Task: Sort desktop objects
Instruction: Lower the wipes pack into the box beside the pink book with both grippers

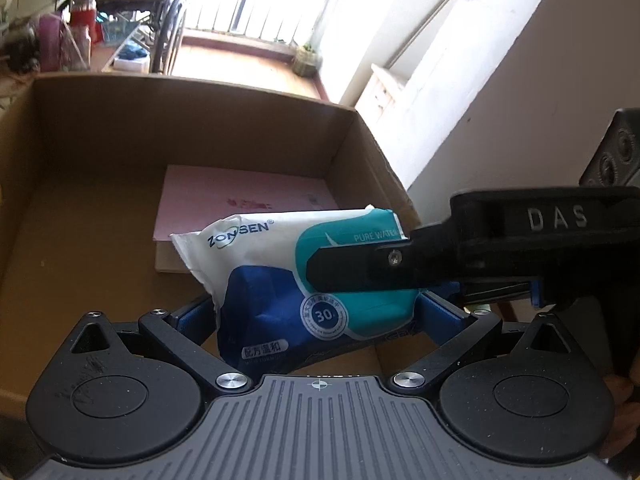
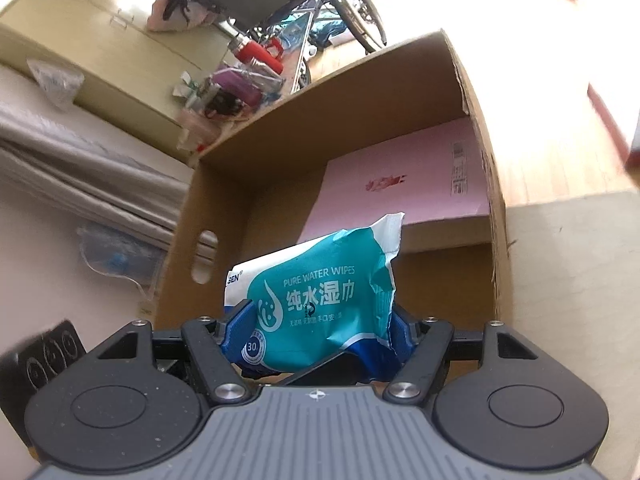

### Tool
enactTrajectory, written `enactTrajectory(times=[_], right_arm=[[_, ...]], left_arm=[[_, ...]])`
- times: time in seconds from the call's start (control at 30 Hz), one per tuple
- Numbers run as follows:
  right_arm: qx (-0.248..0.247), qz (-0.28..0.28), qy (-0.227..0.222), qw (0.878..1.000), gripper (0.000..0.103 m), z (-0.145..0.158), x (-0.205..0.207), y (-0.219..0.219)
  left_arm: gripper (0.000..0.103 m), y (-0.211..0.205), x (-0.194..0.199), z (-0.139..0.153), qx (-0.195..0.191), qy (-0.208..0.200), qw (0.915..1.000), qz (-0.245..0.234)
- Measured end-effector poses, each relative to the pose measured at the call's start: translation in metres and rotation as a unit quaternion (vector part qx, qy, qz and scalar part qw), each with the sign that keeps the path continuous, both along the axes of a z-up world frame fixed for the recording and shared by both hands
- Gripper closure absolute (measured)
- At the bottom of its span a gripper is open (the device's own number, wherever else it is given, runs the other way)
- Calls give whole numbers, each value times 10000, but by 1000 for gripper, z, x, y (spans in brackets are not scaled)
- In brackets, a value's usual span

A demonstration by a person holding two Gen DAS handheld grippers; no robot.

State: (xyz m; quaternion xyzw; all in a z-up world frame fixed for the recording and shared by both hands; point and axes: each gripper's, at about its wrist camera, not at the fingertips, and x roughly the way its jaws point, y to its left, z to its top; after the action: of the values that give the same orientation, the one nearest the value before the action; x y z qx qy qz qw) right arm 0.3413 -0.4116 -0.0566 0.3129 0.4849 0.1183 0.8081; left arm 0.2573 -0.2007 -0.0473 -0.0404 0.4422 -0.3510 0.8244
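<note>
**Left wrist view: wipes pack held by both grippers over the box**

Left wrist: wipes pack [image 1: 280,276] (white/teal/blue, "ZONSEN", "PURE WATER") sits between the blue pads of the left gripper [image 1: 316,316]. Pads press both sides of the pack's lower part, so left is closed on it. Right gripper [image 1: 440,260] comes in from the right edge; its black finger [image 1: 344,270] lies across the teal front of the pack. Pack hangs above the open cardboard box [image 1: 120,128], tilted, white end up-left. Pink book [image 1: 240,196] lies flat on the box floor, toward the far right corner, behind and below the pack.

Right wrist: same pack [image 2: 320,292] between the right gripper's [image 2: 320,332] blue pads, jaws at mid width and clamped on the pack's sides. Crumpled end of pack points up-right. Box [image 2: 400,92] directly ahead, pink book [image 2: 400,184] inside against its right wall. Part of the other gripper shows dark under the pack; can't tell contact there. Power strip [image 2: 48,356] at lower left, outside the box.
</note>
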Motion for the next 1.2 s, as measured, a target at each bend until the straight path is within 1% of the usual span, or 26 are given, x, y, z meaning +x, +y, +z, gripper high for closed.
enactTrajectory(times=[0.1, 0.2, 0.3, 0.37, 0.47, 0.5, 0.57, 0.63, 0.73, 0.8, 0.97, 1.2], right_arm=[[-334, 116, 59, 9994, 31, 0, 5, 8], [-686, 288, 205, 9970, 29, 1, 8, 20], [-879, 445, 247, 9948, 26, 1, 8, 30], [-972, 497, 253, 9937, 25, 1, 9, 33], [-996, 513, 304, 9932, 23, 1, 12, 35], [-982, 519, 276, 9934, 18, 2, 13, 35], [-1077, 481, 210, 9928, 12, 5, 15, 36], [-1166, 452, 135, 9921, 12, 9, 19, 35], [-1044, 381, 131, 9937, 12, 13, 21, 31], [-961, 329, 136, 9947, 11, 15, 20, 27], [-597, 154, 88, 9981, 11, 19, 15, 14], [-453, -46, -45, 9990, 11, 26, 7, -2]], left_arm=[[0, 1, 5, -7, -35, 209, 9998, -21], [0, 0, 9, -14, 28, 397, 9992, -65], [0, 3, 11, -22, 73, 643, 9979, -45], [1, 6, 14, -28, 170, 755, 9970, -20], [2, 11, 14, -33, 291, 778, 9965, 20], [2, 13, 13, -32, 286, 729, 9969, 10], [1, 16, 12, -30, 140, 736, 9972, -42], [1, 20, 14, -26, 100, 708, 9974, -71], [1, 20, 16, -24, 104, 693, 9975, -123], [1, 13, 22, -26, 155, 686, 9974, -149], [0, 5, 23, -28, 259, 623, 9975, -190], [1, -7, 27, -28, 260, 589, 9974, -331]])
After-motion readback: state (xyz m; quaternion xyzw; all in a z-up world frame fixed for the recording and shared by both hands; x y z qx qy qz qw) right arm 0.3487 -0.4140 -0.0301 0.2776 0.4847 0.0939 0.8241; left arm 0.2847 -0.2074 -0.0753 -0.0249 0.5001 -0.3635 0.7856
